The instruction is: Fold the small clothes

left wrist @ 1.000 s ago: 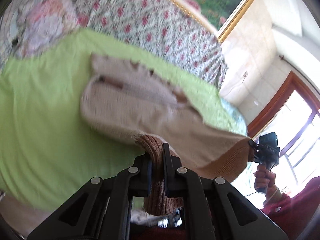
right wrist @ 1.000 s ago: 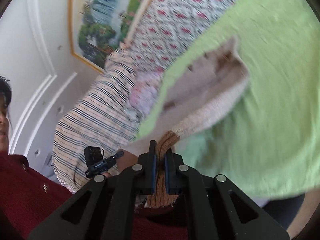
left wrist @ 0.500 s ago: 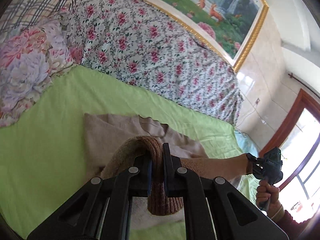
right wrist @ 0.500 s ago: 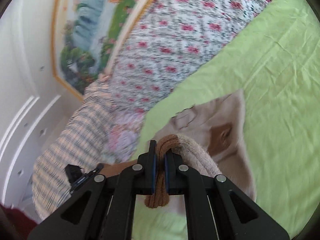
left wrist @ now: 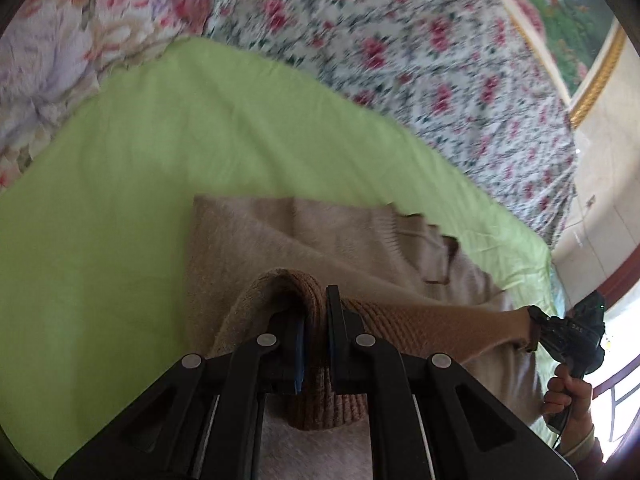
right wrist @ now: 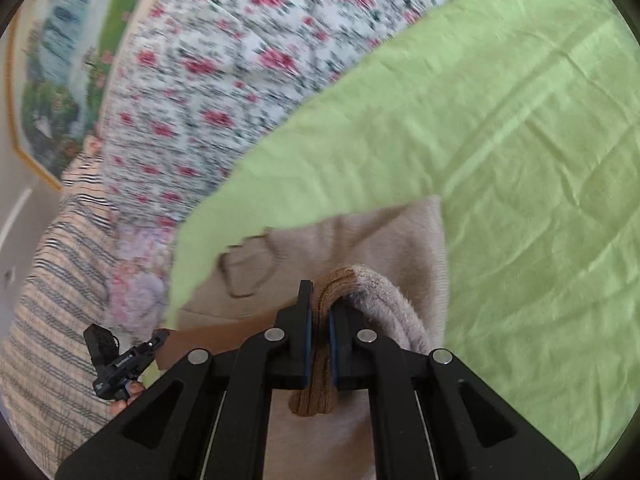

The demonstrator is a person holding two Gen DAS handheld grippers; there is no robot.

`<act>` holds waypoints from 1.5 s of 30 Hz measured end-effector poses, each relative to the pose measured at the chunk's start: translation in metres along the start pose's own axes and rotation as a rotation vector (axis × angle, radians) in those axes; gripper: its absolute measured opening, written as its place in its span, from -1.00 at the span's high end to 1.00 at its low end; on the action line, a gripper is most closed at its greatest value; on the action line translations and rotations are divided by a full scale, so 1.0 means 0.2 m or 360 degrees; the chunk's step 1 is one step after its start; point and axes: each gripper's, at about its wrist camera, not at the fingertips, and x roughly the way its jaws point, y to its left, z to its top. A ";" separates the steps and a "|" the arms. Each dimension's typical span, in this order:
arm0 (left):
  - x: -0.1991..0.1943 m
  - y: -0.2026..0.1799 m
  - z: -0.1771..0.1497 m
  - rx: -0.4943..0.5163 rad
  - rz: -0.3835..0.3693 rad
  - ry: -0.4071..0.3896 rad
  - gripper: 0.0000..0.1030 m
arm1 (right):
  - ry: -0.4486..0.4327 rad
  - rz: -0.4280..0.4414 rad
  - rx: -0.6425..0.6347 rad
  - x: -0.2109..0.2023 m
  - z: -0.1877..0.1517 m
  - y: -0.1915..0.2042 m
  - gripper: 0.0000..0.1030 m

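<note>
Here both grippers' fingers clamp the brown ribbed hem of a beige sweater (left wrist: 320,240): left gripper (left wrist: 316,320), right gripper (right wrist: 320,312). The sweater lies on the green sheet (left wrist: 120,200), hem doubled over it.

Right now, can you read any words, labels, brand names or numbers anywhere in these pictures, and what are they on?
Left gripper, seen from the right one: a small white marking on its black body, too blurred to read.
Right gripper, seen from the left one: faint pale marks, too small to read.
Beige sweater, green sheet, flowered bedspread, framed painting: no writing visible.
</note>
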 end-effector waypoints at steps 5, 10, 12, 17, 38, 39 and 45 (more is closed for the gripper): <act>0.00 0.03 -0.06 -0.0069 -0.0024 0.0084 0.55 | -0.0004 -0.0018 0.0009 -0.06 -0.03 -0.02 0.53; -0.21 -0.19 -0.29 0.0107 -0.0160 0.0097 0.15 | -0.0106 0.0113 -0.0253 -0.25 -0.19 0.18 0.25; -0.16 -0.30 -0.37 0.0203 -0.0200 0.0186 0.13 | 0.0138 0.0095 -0.0450 -0.11 -0.27 0.31 0.25; 0.05 -0.33 -0.31 0.0282 -0.0086 0.0272 0.35 | 0.0323 -0.0233 -0.0570 0.17 -0.22 0.30 0.25; -0.50 -0.17 -0.53 -0.0092 -0.0008 -0.0008 0.24 | 0.0033 -0.0109 -0.0279 -0.28 -0.62 0.38 0.09; -0.53 -0.19 -0.58 -0.0107 -0.0036 -0.0004 0.22 | 0.0044 -0.0105 -0.0267 -0.30 -0.66 0.38 0.08; -0.64 -0.20 -0.81 -0.0153 -0.0100 0.0074 0.21 | 0.0114 -0.0088 -0.0231 -0.31 -0.86 0.41 0.03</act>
